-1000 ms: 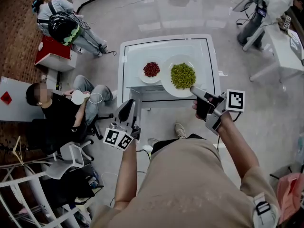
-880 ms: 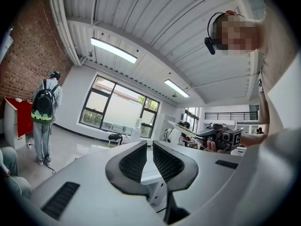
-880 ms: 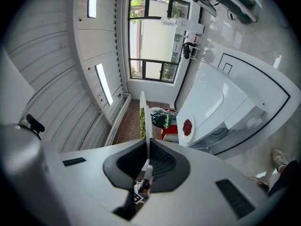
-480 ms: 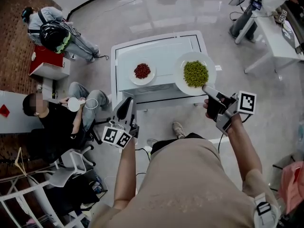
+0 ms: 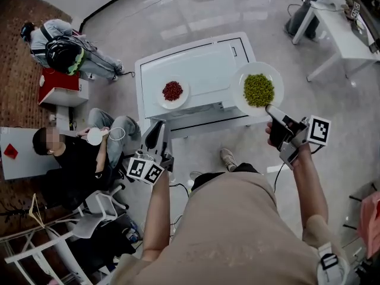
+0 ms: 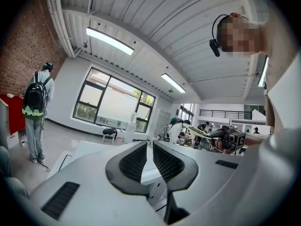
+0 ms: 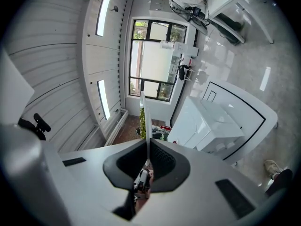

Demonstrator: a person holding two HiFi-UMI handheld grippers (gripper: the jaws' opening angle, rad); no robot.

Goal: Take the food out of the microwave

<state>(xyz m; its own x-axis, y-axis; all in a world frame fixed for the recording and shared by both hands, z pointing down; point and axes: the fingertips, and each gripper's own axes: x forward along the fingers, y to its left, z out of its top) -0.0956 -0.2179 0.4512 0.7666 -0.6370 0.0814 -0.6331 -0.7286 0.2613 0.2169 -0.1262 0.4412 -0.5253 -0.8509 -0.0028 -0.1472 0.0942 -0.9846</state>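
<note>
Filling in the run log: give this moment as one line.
right gripper: shut on pea plate rim | bean plate: on microwave top | left gripper: shut, empty

Glossy grey floor point(image 5: 196, 10), a red brick wall point(image 6: 26, 46), tall windows point(image 6: 113, 102), long ceiling lights point(image 6: 110, 40), and a white desk point(image 5: 338, 31) to one side.

The white cabinet top point(image 5: 205, 64) on the grey floor point(image 5: 178, 16) bears 1 plate of red food point(image 5: 173, 92), left of middle
</note>
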